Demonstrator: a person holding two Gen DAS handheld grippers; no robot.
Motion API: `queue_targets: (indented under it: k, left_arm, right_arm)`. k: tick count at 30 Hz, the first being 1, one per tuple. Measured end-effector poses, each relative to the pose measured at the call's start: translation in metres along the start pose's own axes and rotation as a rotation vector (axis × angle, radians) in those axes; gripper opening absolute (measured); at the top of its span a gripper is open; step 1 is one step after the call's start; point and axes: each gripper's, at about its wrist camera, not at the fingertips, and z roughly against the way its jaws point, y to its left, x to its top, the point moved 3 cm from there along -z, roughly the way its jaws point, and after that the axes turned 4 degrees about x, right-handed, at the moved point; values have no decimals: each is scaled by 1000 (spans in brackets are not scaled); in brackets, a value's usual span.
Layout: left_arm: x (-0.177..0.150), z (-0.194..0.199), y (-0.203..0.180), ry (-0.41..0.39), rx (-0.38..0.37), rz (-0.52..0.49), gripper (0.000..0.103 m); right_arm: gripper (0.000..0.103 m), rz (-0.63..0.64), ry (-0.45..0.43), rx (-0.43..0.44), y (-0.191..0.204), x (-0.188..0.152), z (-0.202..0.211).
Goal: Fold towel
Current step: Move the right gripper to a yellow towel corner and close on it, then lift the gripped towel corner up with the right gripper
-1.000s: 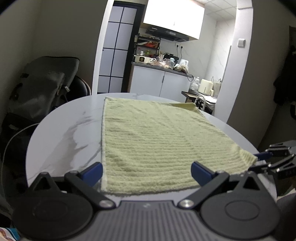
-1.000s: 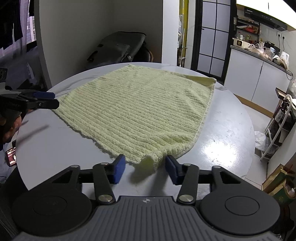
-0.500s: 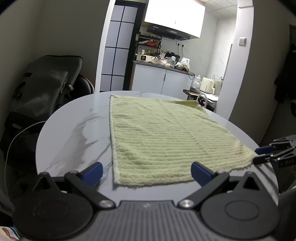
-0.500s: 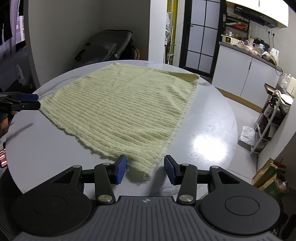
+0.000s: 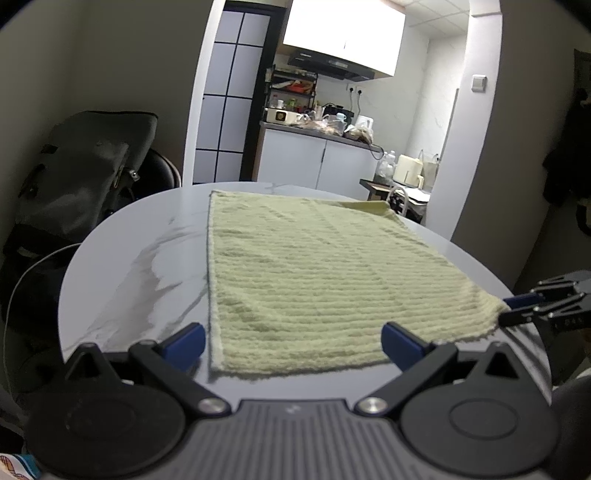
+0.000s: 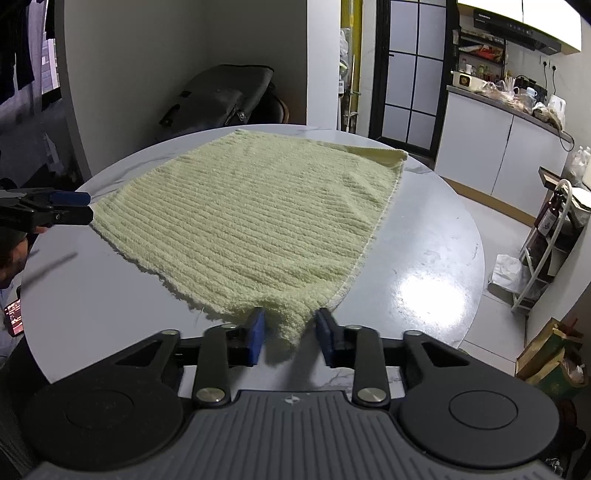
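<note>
Currently the towel (image 5: 314,280) is spread flat on the round counter (image 5: 147,266). Its near corner is flanked, not yet pinched, by the half-open right tool (image 6: 288,334); the left tool (image 5: 291,341) is held wide open.

The room is dim, lit mainly by a blown-out kitchen ceiling panel (image 5: 343,35). Glare pools on the glossy worktop (image 6: 430,295). Fisheye bending darkens every corner.

left hand-held gripper (image 5: 291,341) spread wide, right hand-held gripper (image 6: 290,332) part-open, both low
</note>
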Motion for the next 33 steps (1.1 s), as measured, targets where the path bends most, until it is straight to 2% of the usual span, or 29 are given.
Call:
queue_targets:
  k: [2,5,17,33]
  left_arm:
    - [-1,1,0,-2,4,-7,103]
    - [-1,1,1,0,7,-14,103]
    - [-2,2,9,-7,-8,10,103]
    - [-3,0,15,-15,-35,11,103]
  right_arm:
    - [6,8,-1,-7,2,2,1]
    - [5,19,-3,-16,4,4,3]
    - [4,63,-10,-55,13,15,11]
    - [4,85,-66,-99,26,47,5]
